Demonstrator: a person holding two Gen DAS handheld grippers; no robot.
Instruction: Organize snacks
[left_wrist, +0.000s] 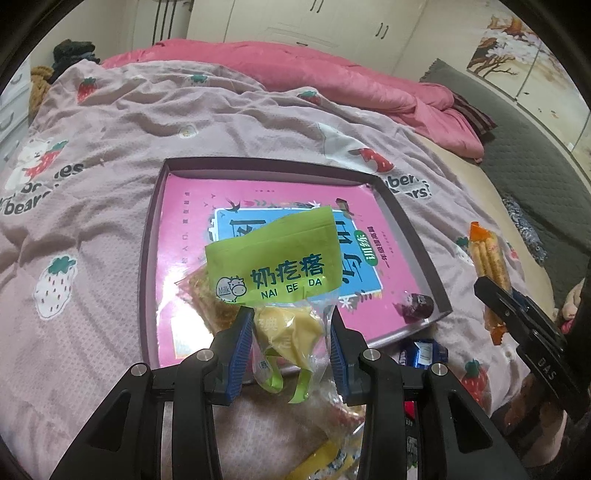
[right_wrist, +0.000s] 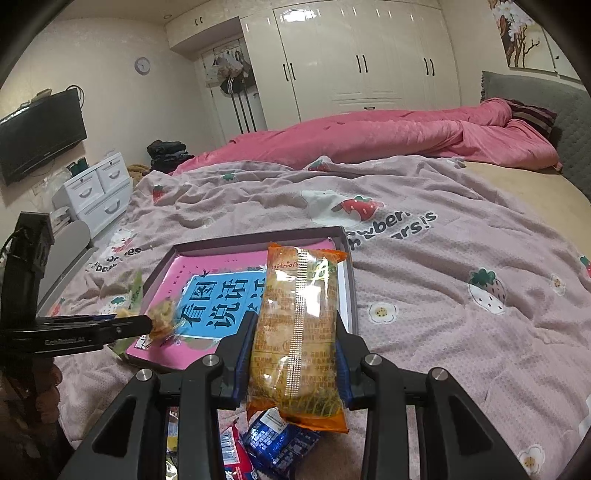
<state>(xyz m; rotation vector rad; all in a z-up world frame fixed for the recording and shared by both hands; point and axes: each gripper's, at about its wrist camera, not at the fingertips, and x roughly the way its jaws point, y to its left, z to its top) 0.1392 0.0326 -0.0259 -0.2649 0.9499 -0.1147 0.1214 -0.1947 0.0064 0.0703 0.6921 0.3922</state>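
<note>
Both tongs closed on loads over the tray: left gripper pinches green bag by its thin clear bottom, right gripper squeezes orange packet; either could slip, missing the tray.

Both rigs look the same: the left black plastic two-finger gripper and the right black plastic two-finger gripper have chunky angled arms with triangular cutouts. Each has ribbed blue finger pads and four round silver screw heads. White lettering runs along the side.
</note>
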